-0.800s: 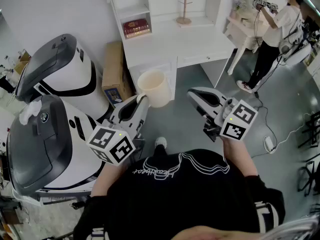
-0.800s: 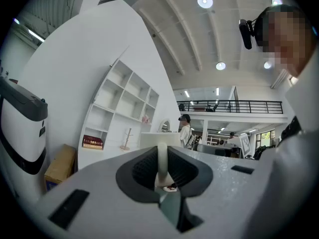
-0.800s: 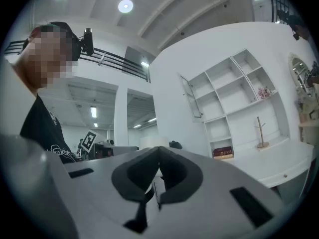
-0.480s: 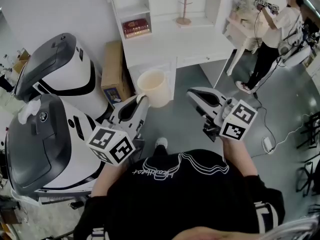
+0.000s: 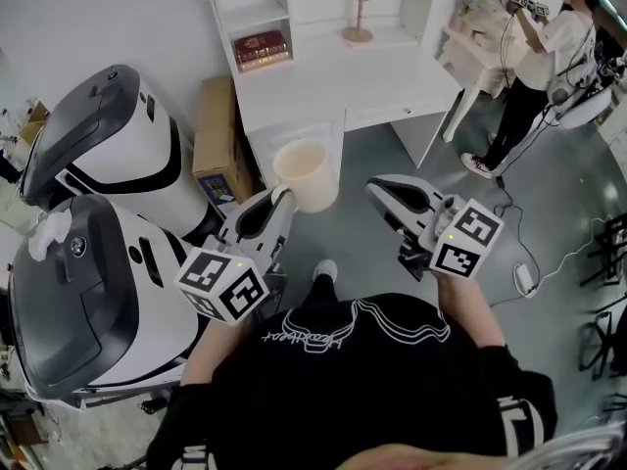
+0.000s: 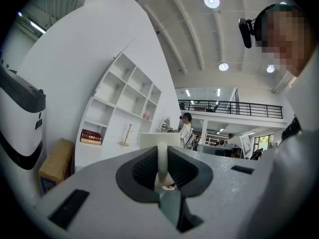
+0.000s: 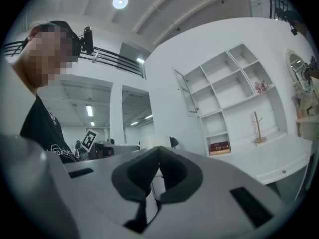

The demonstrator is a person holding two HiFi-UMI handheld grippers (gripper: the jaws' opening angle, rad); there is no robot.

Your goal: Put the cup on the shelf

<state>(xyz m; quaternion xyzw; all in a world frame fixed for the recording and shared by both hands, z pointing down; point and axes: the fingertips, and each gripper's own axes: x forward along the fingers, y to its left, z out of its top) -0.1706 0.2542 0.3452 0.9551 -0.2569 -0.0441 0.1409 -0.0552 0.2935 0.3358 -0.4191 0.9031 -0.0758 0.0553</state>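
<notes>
A cream cup hangs upright in the air in front of the white desk. My left gripper is shut on its near side. In the left gripper view a thin cream strip of the cup is pinched between the dark pads of the left gripper. My right gripper is to the right of the cup and apart from it. Its jaws meet with nothing between them, as the right gripper view also shows. The white shelf stands on the back of the desk, beyond the cup.
A red book lies in the lowest shelf bay, and a wooden mug stand is on the desk. Two large white and grey machines stand at the left, with a cardboard box beside them. A person stands at the far right.
The whole view has shifted a little, and the desk and shelf sit slightly lower and nearer. The cup stays in the left gripper, and both grippers keep their pose.
</notes>
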